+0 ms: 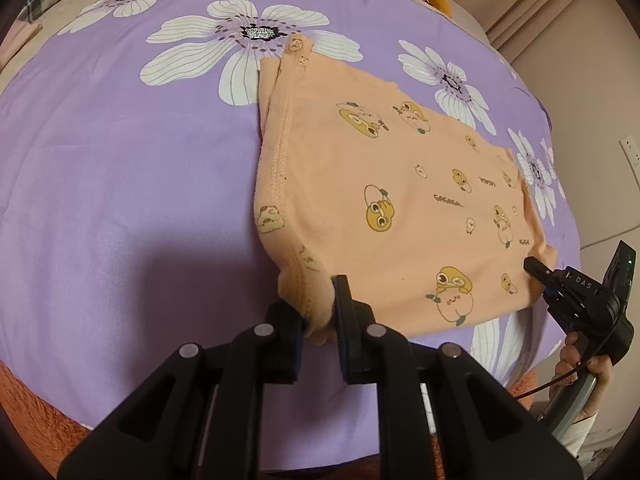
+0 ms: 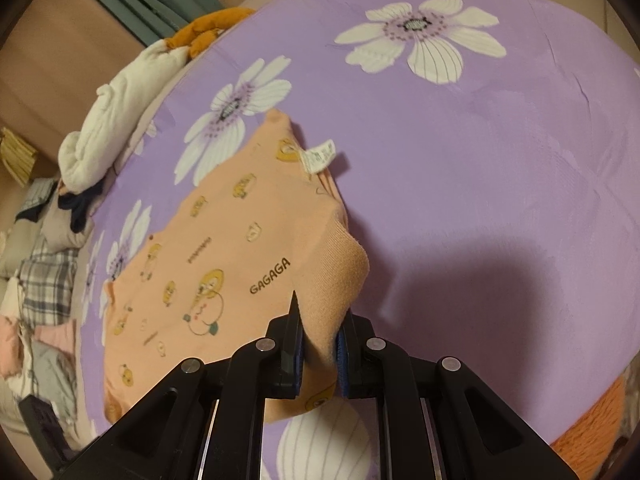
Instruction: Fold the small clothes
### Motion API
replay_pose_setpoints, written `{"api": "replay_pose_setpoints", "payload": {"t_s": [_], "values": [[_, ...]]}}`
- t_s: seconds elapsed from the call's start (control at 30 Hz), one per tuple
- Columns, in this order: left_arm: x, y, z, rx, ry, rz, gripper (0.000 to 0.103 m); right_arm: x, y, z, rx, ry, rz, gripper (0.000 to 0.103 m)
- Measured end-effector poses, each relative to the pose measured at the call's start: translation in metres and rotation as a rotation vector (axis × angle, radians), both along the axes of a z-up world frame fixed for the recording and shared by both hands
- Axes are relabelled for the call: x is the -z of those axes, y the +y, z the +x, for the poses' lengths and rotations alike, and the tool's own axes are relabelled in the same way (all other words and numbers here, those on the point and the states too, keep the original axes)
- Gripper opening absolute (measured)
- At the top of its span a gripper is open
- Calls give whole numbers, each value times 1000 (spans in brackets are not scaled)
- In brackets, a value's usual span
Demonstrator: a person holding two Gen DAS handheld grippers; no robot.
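I am looking at a peach garment of soft matt knit cloth, its ribbed hem rough with stitching at nine o'clock. A papery white label is sticking out at its twelve o'clock edge. The bedspread under it is showing as smooth, faintly sheeny woven cloth. My left claw is reading as matt black plastic with dull metal pins; the right claw is looking the same, blue-padded.
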State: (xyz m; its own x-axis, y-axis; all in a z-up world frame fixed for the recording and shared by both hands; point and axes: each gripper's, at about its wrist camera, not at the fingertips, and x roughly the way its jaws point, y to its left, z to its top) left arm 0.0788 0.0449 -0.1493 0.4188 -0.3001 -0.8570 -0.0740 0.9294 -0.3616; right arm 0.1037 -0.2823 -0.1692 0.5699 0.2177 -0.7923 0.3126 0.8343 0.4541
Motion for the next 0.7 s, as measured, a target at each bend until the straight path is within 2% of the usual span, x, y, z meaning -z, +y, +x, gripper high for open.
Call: {"api": "replay_pose_setpoints", "payload": {"t_s": [0.3, 0.5, 0.63, 0.7], "values": [[-3, 2, -2, -2, 7, 4, 22, 1, 2, 0, 2, 16, -22, 14], [-8, 9, -5, -12, 0, 9, 36, -12, 11, 3, -18, -3, -106, 14], [-16, 16, -9, -33, -25, 18, 48, -33, 19, 5, -48, -62, -143, 14], [-19, 20, -10, -42, -36, 19, 50, -45, 25, 8, -77, -99, -144, 14]]}}
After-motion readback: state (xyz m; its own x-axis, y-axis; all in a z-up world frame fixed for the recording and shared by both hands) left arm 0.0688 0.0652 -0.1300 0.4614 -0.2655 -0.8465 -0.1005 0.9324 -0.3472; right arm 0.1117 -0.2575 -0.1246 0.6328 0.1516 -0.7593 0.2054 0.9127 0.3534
